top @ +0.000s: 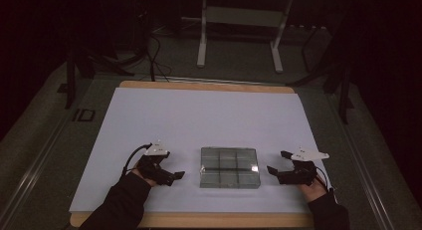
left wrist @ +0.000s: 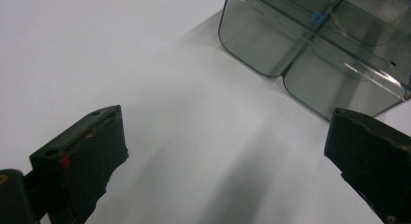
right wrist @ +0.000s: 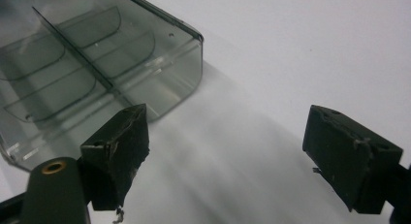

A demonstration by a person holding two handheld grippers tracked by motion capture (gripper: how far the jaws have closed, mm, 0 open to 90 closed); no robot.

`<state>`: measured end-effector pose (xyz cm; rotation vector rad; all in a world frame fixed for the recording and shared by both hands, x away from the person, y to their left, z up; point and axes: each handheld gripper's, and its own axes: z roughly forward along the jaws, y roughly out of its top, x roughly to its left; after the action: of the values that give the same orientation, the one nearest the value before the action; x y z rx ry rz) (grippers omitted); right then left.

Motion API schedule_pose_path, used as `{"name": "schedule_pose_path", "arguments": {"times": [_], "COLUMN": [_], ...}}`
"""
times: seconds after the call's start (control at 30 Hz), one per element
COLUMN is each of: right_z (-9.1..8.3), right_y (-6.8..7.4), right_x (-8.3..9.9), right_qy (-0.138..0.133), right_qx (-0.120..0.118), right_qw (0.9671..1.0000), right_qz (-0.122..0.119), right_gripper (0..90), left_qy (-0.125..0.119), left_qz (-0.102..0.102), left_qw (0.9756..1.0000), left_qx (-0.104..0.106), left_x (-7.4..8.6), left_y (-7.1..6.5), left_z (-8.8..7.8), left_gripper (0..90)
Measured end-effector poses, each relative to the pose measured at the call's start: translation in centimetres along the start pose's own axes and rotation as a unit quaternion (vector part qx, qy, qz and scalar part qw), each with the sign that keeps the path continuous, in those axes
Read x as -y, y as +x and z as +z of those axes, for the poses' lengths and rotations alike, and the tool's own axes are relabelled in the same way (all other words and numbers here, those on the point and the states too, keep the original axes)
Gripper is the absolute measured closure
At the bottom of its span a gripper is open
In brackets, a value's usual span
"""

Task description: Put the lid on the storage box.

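High view, left gripper [top: 171, 176]: sits near the front edge of the white sheet, left of centre, jaws pointing right toward the box and spread wide, nothing between them.
Left gripper view, same tool [left wrist: 223, 156]: both black pads far apart, bare white sheet between them; one corner of the box shows ahead at upper right, apart from the pads.
High view, right gripper [top: 278, 171]: mirrors it on the other side, jaws aimed left at the box, also wide and empty.
Right gripper view, same tool [right wrist: 228, 151]: pads well spread; the left pad overlaps the box's near wall in the picture, contact cannot be told.
Hands: left hand [top: 138, 176] and right hand [top: 312, 188] come up from the front edge in dark sleeves.
Clear divided box [top: 229, 167]: smoky transparent plastic, partitioned into compartments, lying flat between the two grippers, near the front edge, about mid-width.
White sheet [top: 209, 115]: covers most of the wooden worktop [top: 206, 85], whose edge peeks out at the back.
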<state>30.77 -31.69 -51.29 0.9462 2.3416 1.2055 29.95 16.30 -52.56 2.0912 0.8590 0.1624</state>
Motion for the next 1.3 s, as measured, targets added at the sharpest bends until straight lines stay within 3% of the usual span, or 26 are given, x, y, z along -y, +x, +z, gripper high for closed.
{"name": "schedule_pose_path", "arguments": {"times": [0.37, 0.73, 1.17, 1.3], "right_z": [-0.9, -1.4, -1.7, -1.8], "right_y": [-0.2, -0.3, -0.1, 0.1], "right_x": [1.6, 3.1, 3.7, 3.8], "right_qy": [-0.002, 0.000, -0.010, -0.012], "right_qx": [0.016, 0.033, 0.062, 0.074], "right_qw": [0.9997, 0.9991, 0.9976, 0.9968], "right_qz": [0.015, 0.027, 0.030, 0.026], "right_gripper": [15.7, 15.4, 15.2, 15.2], "left_qy": [-0.003, -0.002, -0.014, -0.031], "left_qz": [-0.010, -0.014, -0.006, -0.014], "left_qw": [0.9999, 0.9992, 0.9979, 0.9972], "left_qx": [-0.008, -0.038, -0.064, -0.067], "left_x": [1.7, 2.9, 3.7, 3.9], "left_y": [0.0, -0.3, -0.8, -0.7], "left_z": [-0.6, -1.5, -1.9, -2.2], "left_gripper": [2.7, 2.7, 2.7, 2.7]}}
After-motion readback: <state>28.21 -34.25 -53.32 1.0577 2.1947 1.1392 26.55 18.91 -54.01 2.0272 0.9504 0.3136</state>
